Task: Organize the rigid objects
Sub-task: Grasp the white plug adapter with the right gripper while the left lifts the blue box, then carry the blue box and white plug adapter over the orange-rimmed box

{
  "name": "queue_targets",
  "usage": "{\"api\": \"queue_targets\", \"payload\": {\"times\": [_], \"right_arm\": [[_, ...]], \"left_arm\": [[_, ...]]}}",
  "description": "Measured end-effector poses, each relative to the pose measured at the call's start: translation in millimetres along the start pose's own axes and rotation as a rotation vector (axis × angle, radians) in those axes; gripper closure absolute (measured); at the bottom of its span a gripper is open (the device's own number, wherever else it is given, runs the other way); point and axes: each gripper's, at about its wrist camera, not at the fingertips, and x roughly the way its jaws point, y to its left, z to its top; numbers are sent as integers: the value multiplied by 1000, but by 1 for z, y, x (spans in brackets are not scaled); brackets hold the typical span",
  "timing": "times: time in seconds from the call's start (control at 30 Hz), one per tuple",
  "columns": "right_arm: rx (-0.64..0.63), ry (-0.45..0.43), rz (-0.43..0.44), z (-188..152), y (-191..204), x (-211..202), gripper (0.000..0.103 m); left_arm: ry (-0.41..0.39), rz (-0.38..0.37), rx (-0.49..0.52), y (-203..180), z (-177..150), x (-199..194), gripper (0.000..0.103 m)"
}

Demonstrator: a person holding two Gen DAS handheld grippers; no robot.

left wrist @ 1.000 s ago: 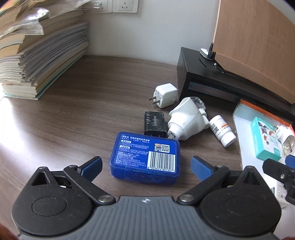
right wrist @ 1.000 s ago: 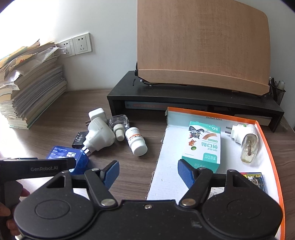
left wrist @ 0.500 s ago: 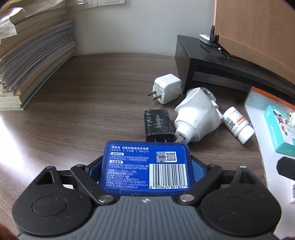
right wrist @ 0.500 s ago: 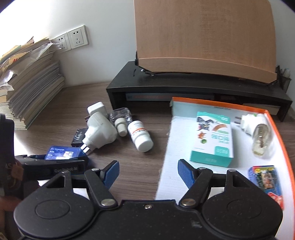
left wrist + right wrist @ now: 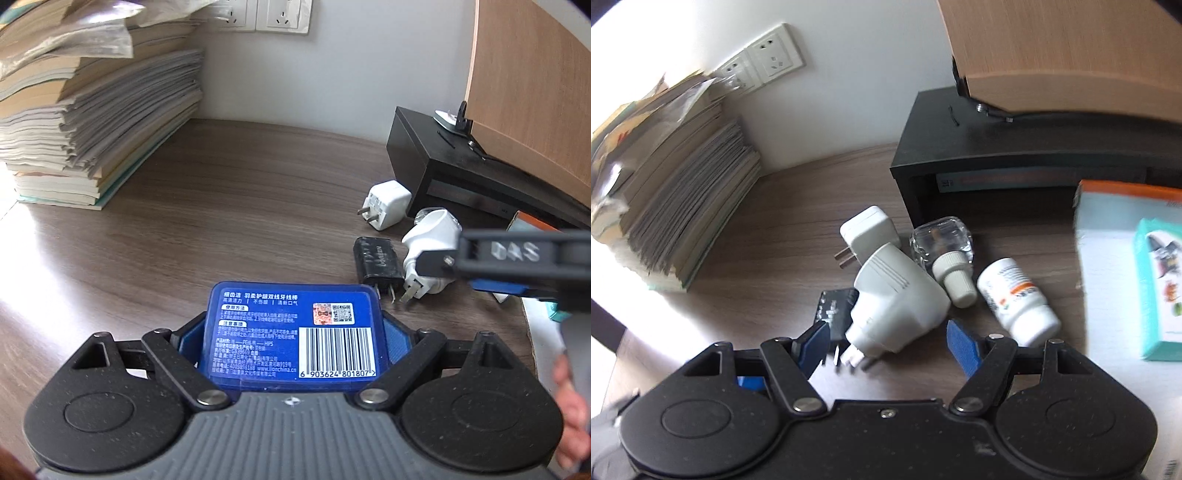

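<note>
The left gripper [image 5: 293, 332] has its blue pads pressed against both sides of a flat blue box [image 5: 293, 332], which sits between the fingers with its barcode label facing up; the jaws closed in on it a moment ago and now hold it. Whether the box still rests on the wooden desk [image 5: 221, 221] or is lifted off it cannot be told. Just beyond the blue box, toward its far right corner, lies a black charger [image 5: 376, 260], and touching that charger's right side is a large white plug [image 5: 428, 251]. A small white charger [image 5: 386, 203] lies farther behind the box, near the black shelf [image 5: 443, 173]. The right gripper [image 5: 886, 345] hangs with its jaws apart and nothing pinched, its fingers straddling the prong end of the large white plug [image 5: 897, 306] without touching it. Beside that plug lie a clear bottle [image 5: 942, 243] and a white pill bottle [image 5: 1015, 299]. A stack of books [image 5: 85, 122] stands far left of the blue box.
</note>
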Motion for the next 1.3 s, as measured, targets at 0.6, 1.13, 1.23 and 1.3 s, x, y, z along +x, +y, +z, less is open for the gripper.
{"api": "queue_targets", "payload": {"times": [0.6,1.13,1.23,1.3], "right_arm": [[-20,-61,-74,-3,13,3,25],[-49,-218,-187,-49,-24,-141,25],[-23,-243,-237,-65,-41,-169,25],[-5,-260,-277,-76,-53,-187,25]], "left_arm": [[-11,-32,-8,5,-3,-13,10],[-71,-184,88,-64,-12,-64,10],[-70,-230,135,-90,-22,-77,10],[-66,-265,172,-107,-30,-84,10]]}}
